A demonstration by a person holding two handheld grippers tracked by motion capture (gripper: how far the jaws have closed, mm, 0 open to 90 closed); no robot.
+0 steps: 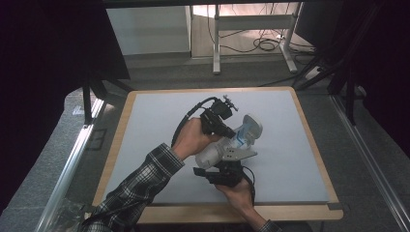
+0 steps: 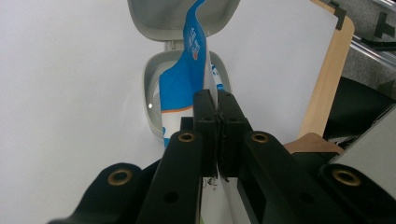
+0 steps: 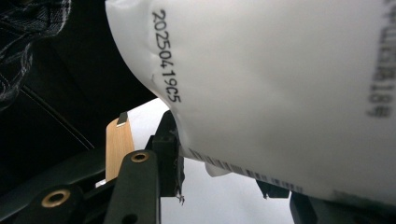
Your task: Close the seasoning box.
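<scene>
In the high view, both hands meet over the grey table mat [image 1: 145, 145]; the left gripper [image 1: 227, 129] and right gripper [image 1: 227, 166] bracket a soft white-and-blue plastic pouch [image 1: 220, 151], beside an open pale grey hinged plastic case [image 1: 250, 128]. The left gripper view shows what that one hides: its jaws pressed together on the pouch's thin blue-printed edge [image 2: 189, 79], the case [image 2: 154, 93] lying just beyond their tips. The right gripper view shows the pouch's white back [image 3: 289, 93] with a printed date code, pinched at its lower edge between those jaws.

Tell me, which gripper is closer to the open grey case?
Left. The left gripper pinches the blue-and-white pouch right above the grey case; the right gripper holds the pouch's other end, farther back.
</scene>
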